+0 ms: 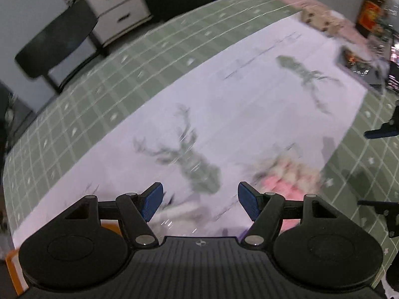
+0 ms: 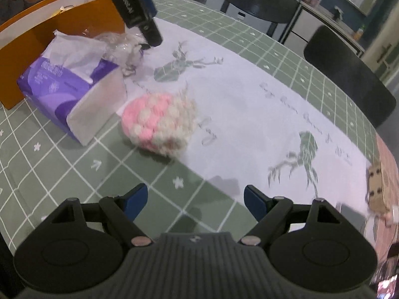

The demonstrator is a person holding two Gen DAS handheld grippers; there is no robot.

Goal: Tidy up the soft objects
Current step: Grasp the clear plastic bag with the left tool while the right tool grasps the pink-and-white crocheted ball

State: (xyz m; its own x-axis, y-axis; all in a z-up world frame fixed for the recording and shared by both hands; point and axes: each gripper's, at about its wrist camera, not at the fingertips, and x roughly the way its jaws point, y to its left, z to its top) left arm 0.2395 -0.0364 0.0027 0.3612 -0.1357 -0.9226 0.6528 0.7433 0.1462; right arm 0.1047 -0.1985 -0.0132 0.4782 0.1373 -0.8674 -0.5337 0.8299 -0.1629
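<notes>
A fluffy pink and white ball [image 2: 159,122] lies on the white deer-print runner [image 2: 249,104], apart from both grippers. In the blurred left wrist view the ball [image 1: 281,177] shows just right of my left gripper [image 1: 200,200], which is open with nothing between its blue pads. That left gripper [image 2: 150,36] hangs over a crumpled clear plastic bag [image 2: 122,44]. A purple tissue pack [image 2: 67,84] lies beside the ball. My right gripper [image 2: 195,201] stands open and empty over the green cloth, nearer than the ball.
An orange box [image 2: 37,25] with a white inside stands behind the tissue pack. Black chairs [image 2: 349,74] ring the table's far edge. A white drawer unit [image 1: 117,7] and a brown bottle [image 1: 374,7] stand beyond. A cardboard piece [image 2: 376,186] lies at the right.
</notes>
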